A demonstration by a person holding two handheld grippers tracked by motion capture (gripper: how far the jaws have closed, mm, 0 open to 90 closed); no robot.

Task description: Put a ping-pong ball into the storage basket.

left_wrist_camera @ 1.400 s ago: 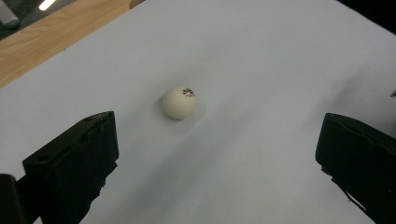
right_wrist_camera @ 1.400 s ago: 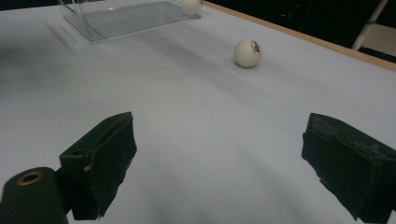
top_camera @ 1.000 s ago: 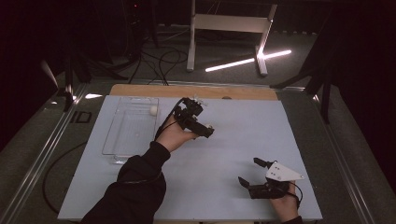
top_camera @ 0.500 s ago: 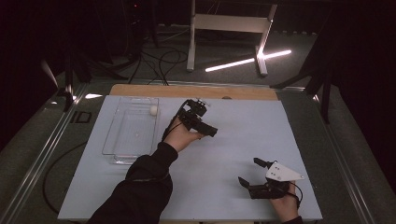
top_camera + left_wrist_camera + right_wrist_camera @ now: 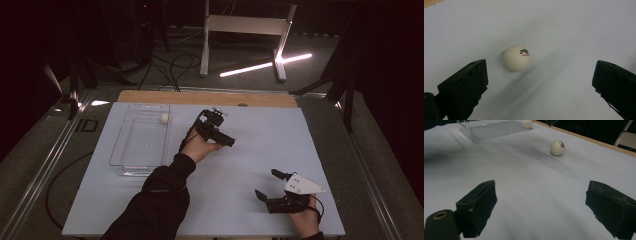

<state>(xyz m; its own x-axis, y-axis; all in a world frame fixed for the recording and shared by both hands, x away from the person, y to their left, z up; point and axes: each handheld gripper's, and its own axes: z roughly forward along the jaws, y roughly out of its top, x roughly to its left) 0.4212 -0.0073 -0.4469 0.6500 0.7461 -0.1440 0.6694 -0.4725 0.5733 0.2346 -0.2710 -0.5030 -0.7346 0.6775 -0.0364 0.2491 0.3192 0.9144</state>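
Shifted slightly right since the earlier frame, the left gripper (image 5: pixel 216 131) (jaws wide, nothing held) is lined up w/ a white ball (image 5: pixel 516 58) lying on the table (image 5: pixel 260 150) ahead; jaws are best centred before closing, right gripper (image 5: pixel 272 192) idle, open, empty.

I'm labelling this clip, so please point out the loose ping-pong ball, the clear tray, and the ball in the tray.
ping-pong ball (image 5: pixel 516 58), left gripper view, middle of its face.
clear tray (image 5: pixel 141 169), high view, near rim.
ball in the tray (image 5: pixel 164 118), high view, its top.
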